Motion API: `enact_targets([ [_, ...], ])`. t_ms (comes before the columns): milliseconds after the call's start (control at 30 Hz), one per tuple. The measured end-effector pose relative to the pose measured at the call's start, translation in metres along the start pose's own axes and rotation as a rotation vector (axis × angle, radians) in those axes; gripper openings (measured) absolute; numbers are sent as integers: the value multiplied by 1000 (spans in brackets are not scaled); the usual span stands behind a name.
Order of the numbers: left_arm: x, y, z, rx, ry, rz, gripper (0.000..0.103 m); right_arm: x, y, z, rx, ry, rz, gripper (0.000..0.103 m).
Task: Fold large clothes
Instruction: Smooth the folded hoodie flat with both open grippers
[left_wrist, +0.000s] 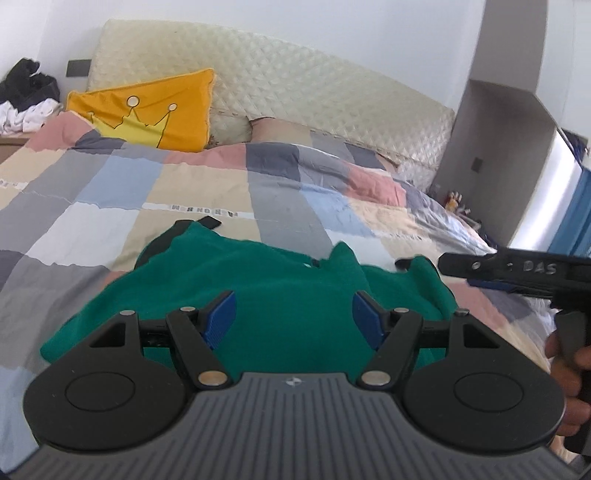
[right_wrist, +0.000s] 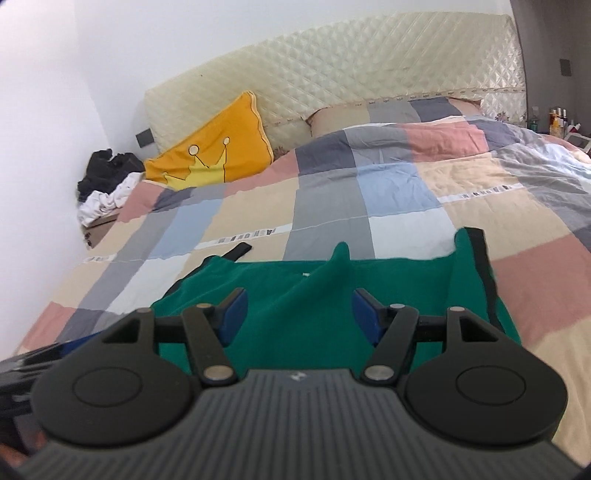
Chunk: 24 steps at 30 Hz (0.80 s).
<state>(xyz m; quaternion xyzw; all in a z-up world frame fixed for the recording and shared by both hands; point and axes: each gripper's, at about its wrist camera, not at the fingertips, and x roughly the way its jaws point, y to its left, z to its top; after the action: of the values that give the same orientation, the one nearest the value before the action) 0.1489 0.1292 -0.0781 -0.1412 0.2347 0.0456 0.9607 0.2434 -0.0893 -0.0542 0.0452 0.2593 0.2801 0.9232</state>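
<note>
On the bed (right_wrist: 461, 206), over the patchwork duvet, a green garment (right_wrist: 295, 295) with dark trim lies partly folded near the front edge, a small peak of cloth (right_wrist: 341, 254) standing up along its far side. The left gripper (left_wrist: 293, 314) hovers above the green cloth with its jaws well apart and nothing between the blue pads (left_wrist: 221, 314). The right gripper (right_wrist: 299, 314) likewise stands open over the garment and holds nothing; in the left wrist view it shows at the right edge, a hand (left_wrist: 565, 369) around its handle. A yellow crown cushion (right_wrist: 218, 151) leans on the quilted headboard (right_wrist: 369, 74), well apart from the work.

The step in hand looks like choosing the next fold. To do it well, each gripper should come down on an outer edge of the garment, one at either end of the same side, pinching every layer there and not the top one alone. Flatten the raised peak first, or it will be trapped as a crease. Lift both ends level, carry them across together, and let go only once the edges line up. The duvet is soft and may snag in the jaws, so grip shallow
</note>
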Motion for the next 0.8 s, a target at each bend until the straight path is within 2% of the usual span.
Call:
enact_targets([
  [300, -21, -38, -23, 70, -8, -30, 74, -50, -16, -40, 8, -40, -27, 65],
  [433, -19, -46, -32, 92, 23, -2, 74, -59, -23, -58, 22, -15, -32, 65],
  [700, -34, -55, -38, 118, -5, 9, 74, -69, -28, -71, 42, 22, -6, 65],
  [800, -32, -55, -41, 109, 15, 9, 79, -63, -31, -73, 58, 62, 1, 65],
])
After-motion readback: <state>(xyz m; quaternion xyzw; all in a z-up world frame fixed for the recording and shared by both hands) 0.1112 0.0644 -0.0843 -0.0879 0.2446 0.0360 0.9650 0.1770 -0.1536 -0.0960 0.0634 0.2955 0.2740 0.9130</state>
